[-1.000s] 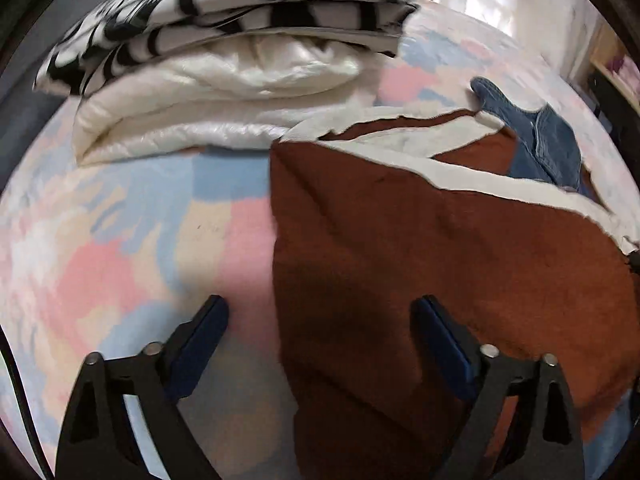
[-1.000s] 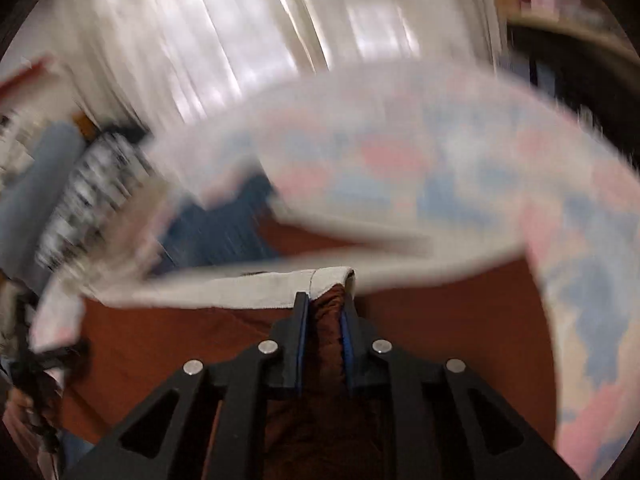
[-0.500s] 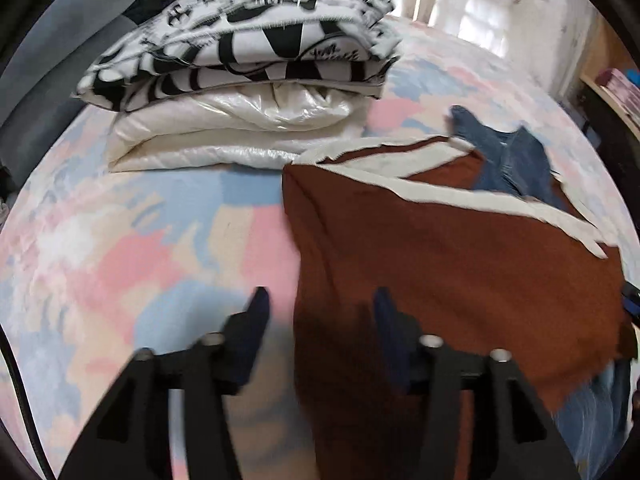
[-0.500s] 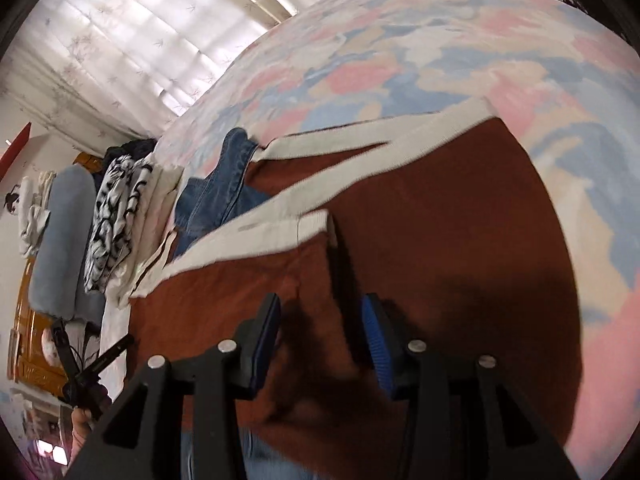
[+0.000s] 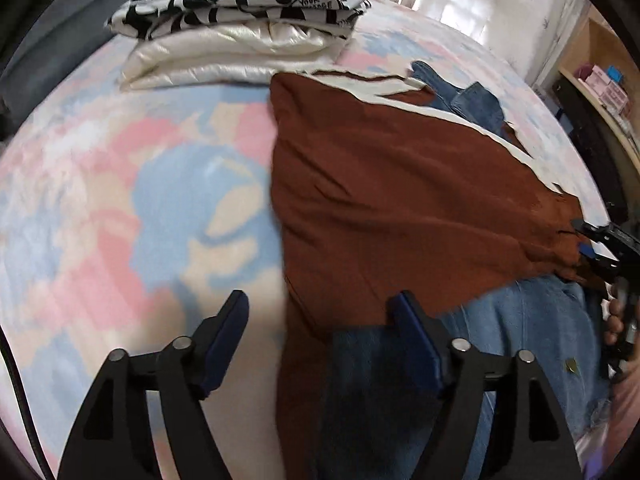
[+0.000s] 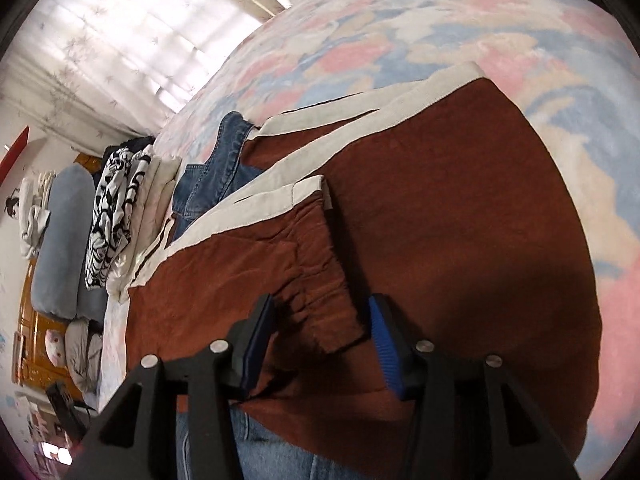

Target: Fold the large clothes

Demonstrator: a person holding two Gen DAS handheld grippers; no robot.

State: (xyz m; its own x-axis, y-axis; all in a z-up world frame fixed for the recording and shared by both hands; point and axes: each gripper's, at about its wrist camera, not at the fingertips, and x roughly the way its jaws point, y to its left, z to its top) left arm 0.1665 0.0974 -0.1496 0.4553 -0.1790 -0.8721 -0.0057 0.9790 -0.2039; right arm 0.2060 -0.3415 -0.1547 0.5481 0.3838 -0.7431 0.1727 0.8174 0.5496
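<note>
A rust-brown garment with cream bands (image 5: 400, 184) (image 6: 460, 208) lies spread on the bed over blue jeans (image 5: 520, 320) (image 6: 212, 184). My left gripper (image 5: 320, 312) hovers over the garment's near left edge. Its jaws are opening, and the edge and the jeans lie below the gap, unpressed. My right gripper (image 6: 320, 316) has its jaws opening too. A folded-over brown corner (image 6: 320, 280) lies loose between the blue pads, which do not press it. The right gripper (image 5: 600, 240) also shows at the far right of the left wrist view, at the garment's corner, with a hand (image 5: 616, 320) below it.
A pastel pink and blue bedspread (image 5: 100, 200) (image 6: 400, 32) covers the bed. A folded stack, black-and-white print (image 5: 248, 8) on a cream shiny piece (image 5: 232, 52), sits at the back left. A grey pillow (image 6: 60, 240), curtains (image 6: 120, 40) and a shelf (image 5: 600, 80) border the bed.
My right gripper let go of the brown corner and its jaws spread. My left gripper drew back toward the near edge, narrowed, then widened again; jeans now show below it.
</note>
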